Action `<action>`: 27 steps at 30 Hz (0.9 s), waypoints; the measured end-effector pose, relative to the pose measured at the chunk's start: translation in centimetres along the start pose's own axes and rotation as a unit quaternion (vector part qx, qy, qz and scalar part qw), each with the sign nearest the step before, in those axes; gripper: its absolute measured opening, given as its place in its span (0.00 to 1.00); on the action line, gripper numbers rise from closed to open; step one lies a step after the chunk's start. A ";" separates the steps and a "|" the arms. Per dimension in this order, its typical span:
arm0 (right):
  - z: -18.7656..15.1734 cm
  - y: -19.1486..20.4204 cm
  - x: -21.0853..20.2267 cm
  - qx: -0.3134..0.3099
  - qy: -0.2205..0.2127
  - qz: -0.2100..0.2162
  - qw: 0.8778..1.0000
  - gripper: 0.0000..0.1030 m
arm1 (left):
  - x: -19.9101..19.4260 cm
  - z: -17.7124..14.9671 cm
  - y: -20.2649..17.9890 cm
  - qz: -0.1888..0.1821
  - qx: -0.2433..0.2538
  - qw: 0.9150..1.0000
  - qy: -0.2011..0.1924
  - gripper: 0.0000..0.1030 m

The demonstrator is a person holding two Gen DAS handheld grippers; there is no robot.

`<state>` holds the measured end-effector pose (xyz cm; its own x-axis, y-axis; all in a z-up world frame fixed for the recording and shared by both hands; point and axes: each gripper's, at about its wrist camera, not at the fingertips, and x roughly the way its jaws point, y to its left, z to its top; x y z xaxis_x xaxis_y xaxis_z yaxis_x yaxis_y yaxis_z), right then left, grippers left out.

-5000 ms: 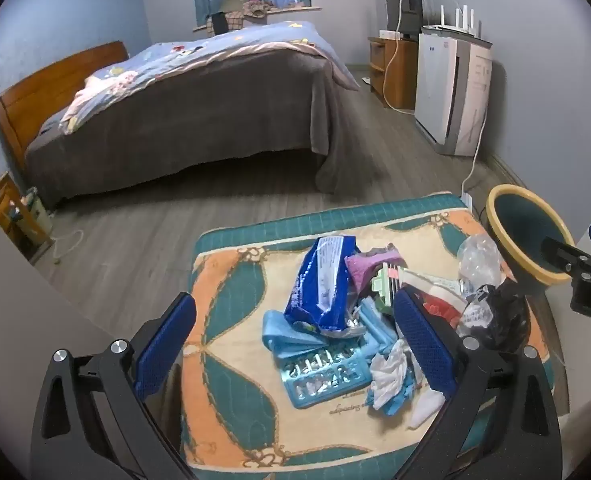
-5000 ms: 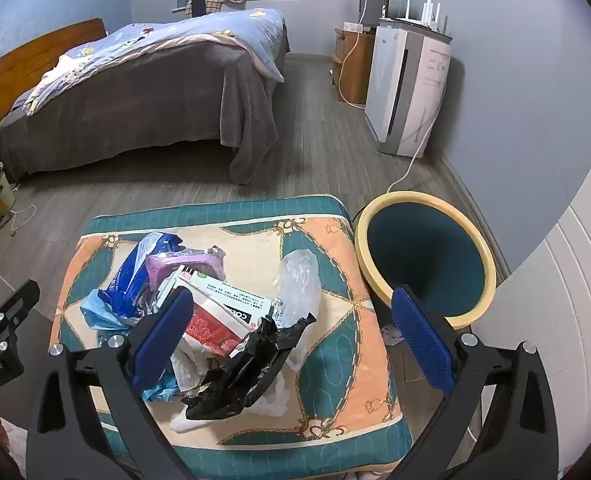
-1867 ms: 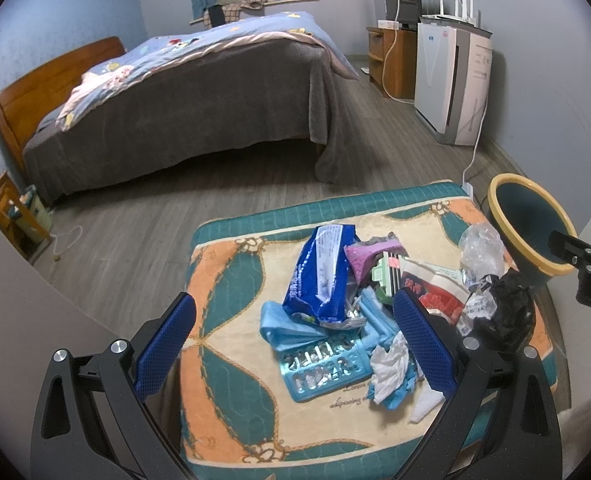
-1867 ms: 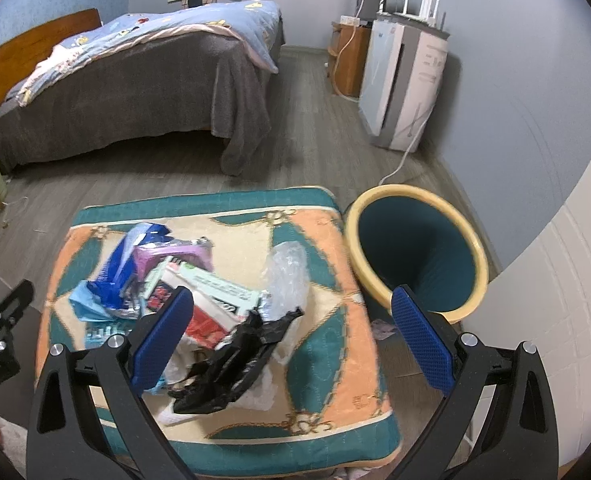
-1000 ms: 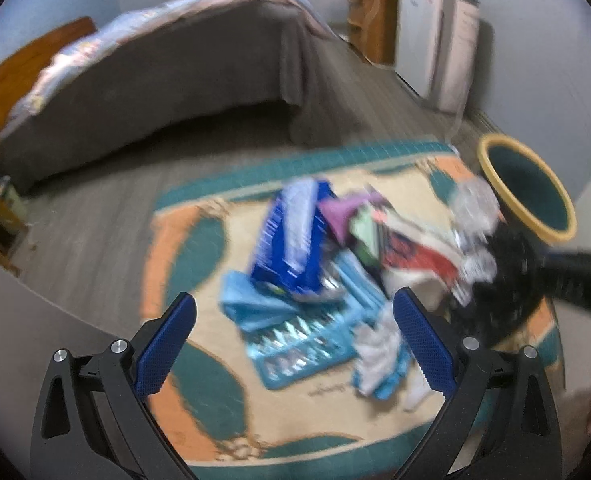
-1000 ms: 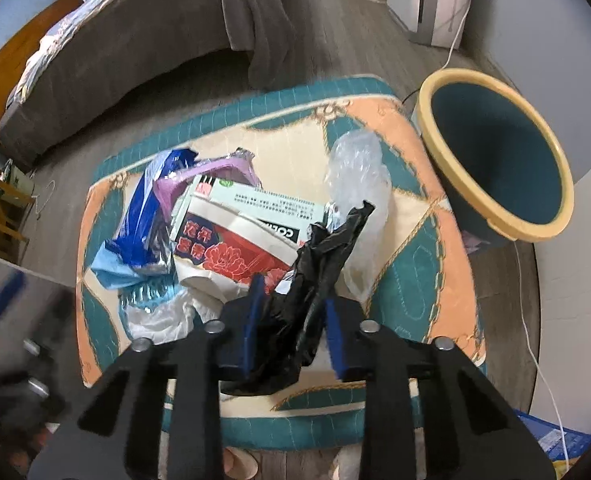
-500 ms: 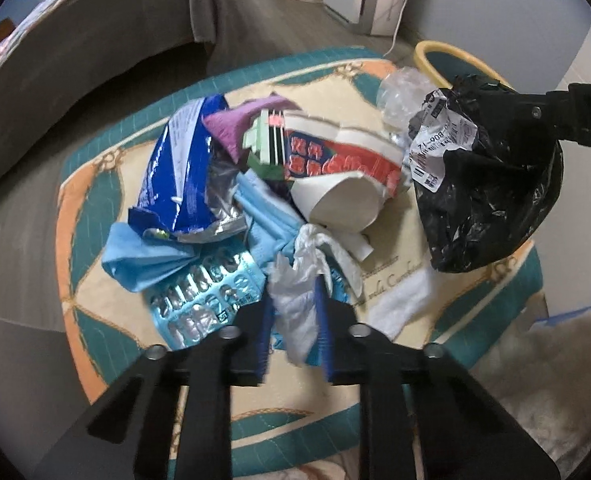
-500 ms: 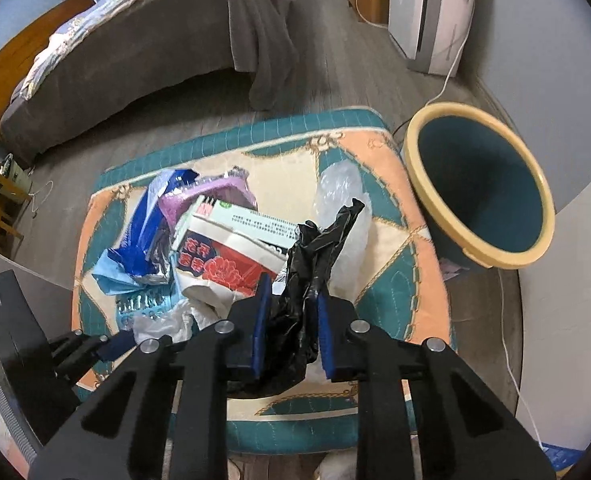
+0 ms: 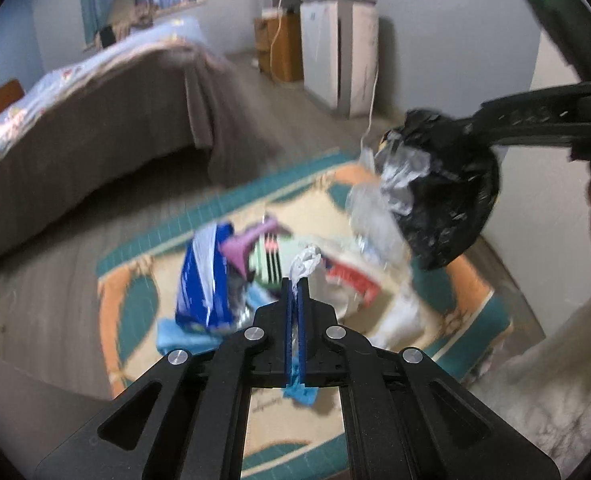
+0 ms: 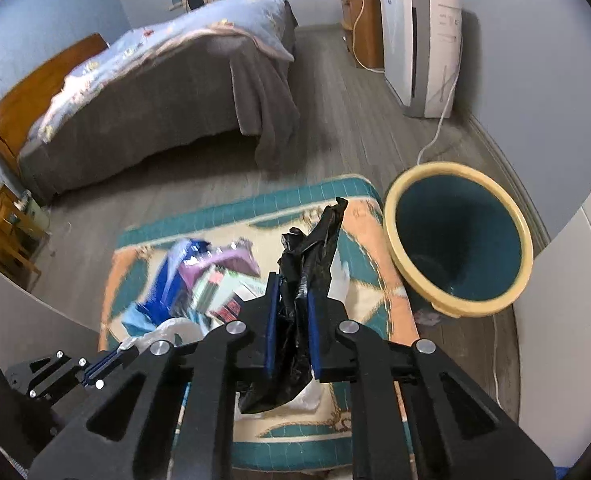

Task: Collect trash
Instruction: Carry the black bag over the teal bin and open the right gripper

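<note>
We have the black plastic bag [image 10: 295, 300] clamped between the fingers of our right gripper [image 10: 289, 320], lifted off the patterned cushion [image 10: 375, 280]; in the left wrist view it hangs in the air over the cushion's far right corner, with a crumpled clear wrapper [image 9: 399, 172] clinging to its side. Our left gripper [image 9: 295, 312] is clenched on a scrap of white tissue [image 9: 305, 262], whose tip pokes out past the blue pads. The rest of the trash, among it a blue packet [image 9: 205, 276] and a red and white box [image 9: 347, 280], lies heaped on the middle of the cushion, well in from its edges. The yellow-rimmed bin [image 10: 459, 248] stands on the floor just beside the cushion's right edge, mouth open and unobstructed. Bare wooden floor lies between the cushion and the bed [image 10: 167, 80].

Five seconds ago both pairs of fingers stood wide apart above the pile and the bag lay on the cushion. The fingers of both grippers have just been closing, each on its own piece.
</note>
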<state>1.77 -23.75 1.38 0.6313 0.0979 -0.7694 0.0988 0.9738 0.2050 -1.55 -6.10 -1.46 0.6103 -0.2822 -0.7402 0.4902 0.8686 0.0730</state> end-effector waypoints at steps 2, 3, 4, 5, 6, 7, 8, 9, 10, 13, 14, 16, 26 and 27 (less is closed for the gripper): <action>1.0 -0.5 -0.6 0.000 -0.013 0.006 1.000 0.12 | -0.9 1.0 -0.4 0.001 0.006 1.000 -0.019 0.03; 1.4 -0.7 -0.7 -0.002 -0.019 0.005 1.000 0.12 | -1.2 1.4 -0.5 0.001 0.006 1.000 -0.025 0.03; 2.0 -1.1 -0.9 -0.002 -0.026 0.005 1.000 0.12 | -1.5 2.1 -0.7 -0.001 0.005 0.999 -0.032 0.03; 2.4 -1.4 -1.0 0.000 -0.030 0.007 1.000 0.12 | -1.7 2.6 -0.7 -0.004 0.002 0.999 -0.039 0.03; 2.8 -1.8 -1.0 0.003 -0.034 0.010 0.999 0.12 | -1.8 3.1 -0.8 -0.008 0.000 0.999 -0.044 0.03; 3.3 -2.3 -1.0 0.008 -0.037 0.011 0.999 0.12 | -1.8 4.0 -1.0 -0.011 0.000 0.999 -0.049 0.03; 3.8 -3.0 -0.8 0.014 -0.040 0.010 0.999 0.12 | -1.7 4.4 -1.3 -0.010 0.002 0.999 -0.052 0.03; 4.1 -3.6 -0.7 0.020 -0.042 0.011 0.999 0.12 | -1.6 5.0 -1.5 -0.012 0.005 0.998 -0.054 0.03; 4.5 -4.3 -0.5 0.026 -0.044 0.011 0.999 0.12 | -1.3 5.7 -1.8 -0.015 0.007 0.998 -0.054 0.03; 5.5 -6.6 0.3 0.035 -0.051 -0.009 0.998 0.12 | -0.2 7.6 -2.7 -0.030 0.008 0.998 -0.053 0.03; 5.9 -7.8 0.7 0.041 -0.053 -0.021 0.998 0.12 | 0.4 8.1 -3.1 -0.036 0.008 0.998 -0.052 0.03; 6.4 -9.5 1.2 0.052 -0.053 -0.032 0.997 0.12 | 1.8 9.4 -3.8 -0.050 0.008 0.998 -0.046 0.03; 7.6 -19.2 5.7 0.114 -0.025 -0.103 0.988 0.12 | 9.2 14.2 -11.0 -0.096 0.065 0.993 -0.022 0.03; 7.5 -19.9 6.1 0.120 -0.020 -0.110 0.986 0.12 | 9.9 14.5 -11.6 -0.102 0.067 0.992 -0.016 0.03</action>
<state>9.42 -44.06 -2.88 0.6035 -0.1230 -0.7878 0.4126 0.8937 0.1765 7.80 -24.88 0.01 0.5089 -0.4610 -0.7270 0.6825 0.7308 0.0144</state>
